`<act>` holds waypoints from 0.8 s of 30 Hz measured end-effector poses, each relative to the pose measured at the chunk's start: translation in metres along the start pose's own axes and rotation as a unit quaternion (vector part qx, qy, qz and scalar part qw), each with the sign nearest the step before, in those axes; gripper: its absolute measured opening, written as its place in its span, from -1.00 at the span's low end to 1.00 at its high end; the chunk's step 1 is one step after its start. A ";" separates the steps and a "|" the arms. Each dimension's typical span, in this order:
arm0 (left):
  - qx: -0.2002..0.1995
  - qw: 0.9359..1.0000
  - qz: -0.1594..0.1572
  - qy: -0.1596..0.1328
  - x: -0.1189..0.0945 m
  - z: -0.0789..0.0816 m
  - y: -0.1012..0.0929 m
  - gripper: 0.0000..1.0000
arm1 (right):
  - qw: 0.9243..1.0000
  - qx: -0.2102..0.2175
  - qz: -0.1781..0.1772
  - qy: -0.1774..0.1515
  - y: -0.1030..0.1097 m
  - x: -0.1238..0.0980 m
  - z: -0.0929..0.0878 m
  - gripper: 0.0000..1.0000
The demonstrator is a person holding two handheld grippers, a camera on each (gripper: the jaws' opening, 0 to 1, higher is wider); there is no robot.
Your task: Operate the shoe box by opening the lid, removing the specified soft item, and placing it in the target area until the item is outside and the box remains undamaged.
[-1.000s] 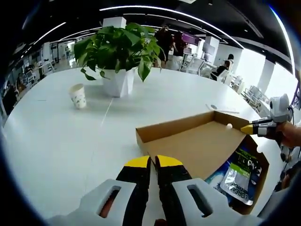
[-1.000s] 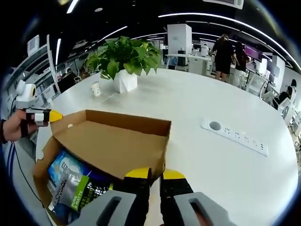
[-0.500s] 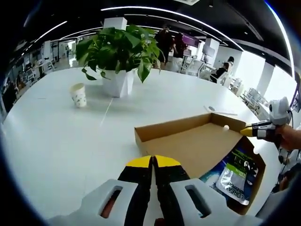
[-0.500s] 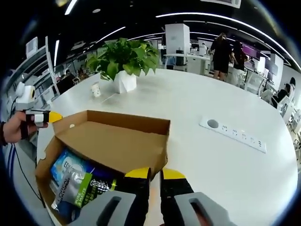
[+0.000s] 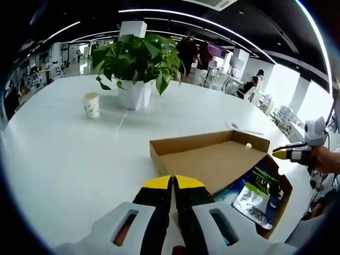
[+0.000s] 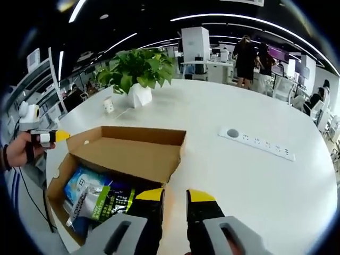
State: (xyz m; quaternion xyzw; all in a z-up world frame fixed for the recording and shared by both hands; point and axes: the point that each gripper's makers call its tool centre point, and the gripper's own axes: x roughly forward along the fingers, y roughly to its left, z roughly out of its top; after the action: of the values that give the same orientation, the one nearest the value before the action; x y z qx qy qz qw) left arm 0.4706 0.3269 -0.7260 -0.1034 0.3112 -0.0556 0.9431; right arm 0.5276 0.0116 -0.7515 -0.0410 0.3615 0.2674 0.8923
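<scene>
Shoe box (image 6: 114, 175) sits on the white table (image 6: 255, 186), lid (image 6: 133, 154) already flipped up and leaning back toward the plant (image 6: 139, 71). Box interior is exposed: soft pouches inside, a silver-green pouch (image 6: 98, 201) lying on a blue pack (image 6: 79, 183).

Right gripper (image 6: 174, 195): jaws slightly parted, nothing between them. It hangs just outside the near box wall, beside the lid's edge. Left gripper (image 5: 173, 183): yellow tips pressed together, empty, sitting just short of the lid's corner in the left gripper view.

Key relation: in the right gripper view the silver-green pouch lies just left of and slightly below the right tips, its long axis running diagonally from the lower box corner toward those jaws. In the left gripper view the pouch (image 5: 254, 199) sits off to the right, beyond the lid (image 5: 212, 162). Judgement: the right gripper is nearer and has the cleaner line in; the left would have to reach across the lid.
</scene>
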 end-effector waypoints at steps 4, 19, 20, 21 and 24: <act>0.002 1.000 -0.011 -0.005 -0.009 -0.002 -0.008 -0.91 | 1.000 0.014 -0.002 -0.001 0.000 -0.015 -0.007 -0.59; 0.036 0.999 -0.034 -0.015 -0.035 -0.007 -0.034 -0.93 | 0.999 0.035 -0.008 -0.006 0.003 -0.058 -0.043 -0.31; 0.039 0.998 -0.036 -0.014 -0.037 -0.009 -0.038 -0.93 | 0.999 0.038 -0.010 -0.005 0.003 -0.060 -0.046 -0.31; 0.042 0.998 -0.039 -0.014 -0.038 -0.010 -0.042 -0.93 | 0.999 0.042 -0.012 0.000 0.002 -0.062 -0.051 -0.29; 0.040 0.998 -0.047 -0.013 -0.044 -0.016 -0.053 -0.93 | 0.999 0.045 -0.015 0.000 0.002 -0.068 -0.057 -0.25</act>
State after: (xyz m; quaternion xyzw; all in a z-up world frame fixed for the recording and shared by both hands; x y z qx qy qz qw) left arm 0.4240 0.2803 -0.7013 -0.0806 0.2910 -0.1107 0.9469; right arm 0.4503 -0.0322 -0.7478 -0.0061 0.3724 0.2371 0.8973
